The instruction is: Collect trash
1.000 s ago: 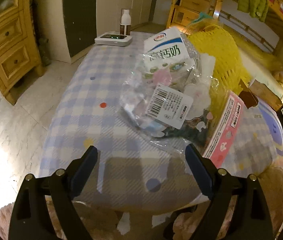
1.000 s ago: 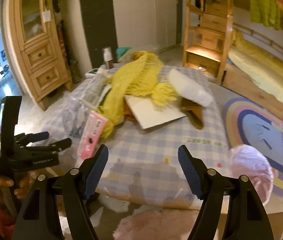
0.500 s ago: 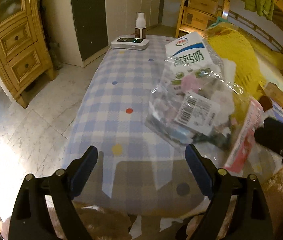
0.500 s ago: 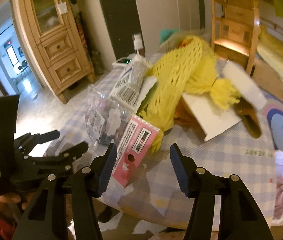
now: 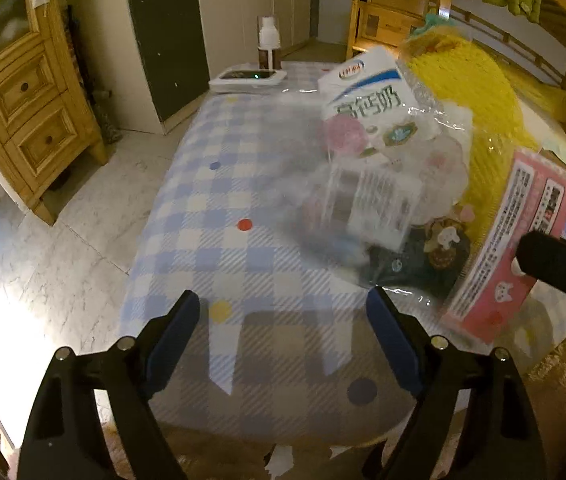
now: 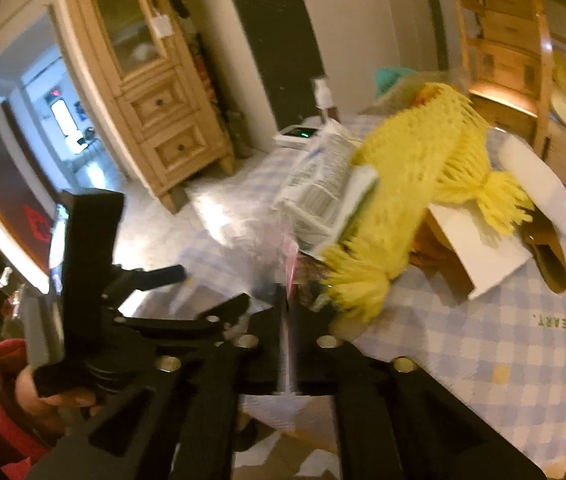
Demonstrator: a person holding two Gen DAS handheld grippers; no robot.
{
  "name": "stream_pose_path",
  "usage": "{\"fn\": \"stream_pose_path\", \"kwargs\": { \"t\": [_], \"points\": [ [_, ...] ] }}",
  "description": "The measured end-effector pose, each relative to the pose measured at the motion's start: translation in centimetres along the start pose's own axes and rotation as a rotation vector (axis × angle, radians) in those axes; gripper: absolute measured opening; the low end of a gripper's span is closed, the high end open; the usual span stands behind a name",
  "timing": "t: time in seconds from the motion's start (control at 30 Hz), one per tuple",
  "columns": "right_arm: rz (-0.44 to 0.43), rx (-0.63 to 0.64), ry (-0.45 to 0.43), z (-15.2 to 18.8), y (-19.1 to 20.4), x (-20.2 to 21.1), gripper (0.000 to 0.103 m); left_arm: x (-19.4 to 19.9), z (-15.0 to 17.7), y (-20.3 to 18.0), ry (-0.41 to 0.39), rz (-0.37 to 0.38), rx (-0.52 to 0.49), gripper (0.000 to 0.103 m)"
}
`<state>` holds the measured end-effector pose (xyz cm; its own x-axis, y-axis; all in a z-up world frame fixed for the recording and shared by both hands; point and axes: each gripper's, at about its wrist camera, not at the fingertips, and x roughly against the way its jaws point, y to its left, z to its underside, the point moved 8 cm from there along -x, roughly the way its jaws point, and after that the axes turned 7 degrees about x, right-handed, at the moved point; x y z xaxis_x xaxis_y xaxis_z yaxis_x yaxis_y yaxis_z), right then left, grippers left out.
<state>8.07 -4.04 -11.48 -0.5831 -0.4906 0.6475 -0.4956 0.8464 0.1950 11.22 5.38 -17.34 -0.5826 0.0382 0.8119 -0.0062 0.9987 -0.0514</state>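
Observation:
A pile of trash lies on the checked table (image 5: 243, 200): a white milk carton (image 5: 371, 96), a clear plastic bag (image 5: 367, 200) with a barcode label, a pink box (image 5: 515, 244) and yellow mesh netting (image 5: 479, 92). My left gripper (image 5: 283, 328) is open and empty, just in front of the bag. My right gripper (image 6: 289, 304) is shut on the pink box, seen edge-on between its fingers (image 6: 271, 340); its body shows in the left wrist view (image 5: 563, 268) at the box's right edge. The netting (image 6: 415, 184) and carton (image 6: 323, 176) lie beyond it.
A white scale (image 5: 247, 78) and a bottle (image 5: 269, 44) stand at the table's far end. White cardboard (image 6: 479, 240) and a brown piece (image 6: 547, 252) lie to the right. A wooden cabinet (image 5: 31, 92) stands on the left; a bunk bed ladder (image 6: 499, 40) is behind.
My right gripper moved in to the pink box and shut on it. The pink box is now tilted up at the table's near right. My left gripper stayed open, shifting slightly left.

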Motion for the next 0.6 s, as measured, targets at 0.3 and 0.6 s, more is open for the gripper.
{"fn": "stream_pose_path", "kwargs": {
  "t": [0.3, 0.6],
  "points": [
    [-0.015, 0.124, -0.211, -3.4, 3.0, 7.5, 0.000, 6.9, -1.5, 0.4, -0.159, 0.043, 0.031, 0.084],
    [0.371, 0.202, -0.329, -4.1, -1.4, 14.0, 0.000, 4.6, -6.1, -3.7, -0.217, 0.146, -0.013, 0.097]
  ]
}}
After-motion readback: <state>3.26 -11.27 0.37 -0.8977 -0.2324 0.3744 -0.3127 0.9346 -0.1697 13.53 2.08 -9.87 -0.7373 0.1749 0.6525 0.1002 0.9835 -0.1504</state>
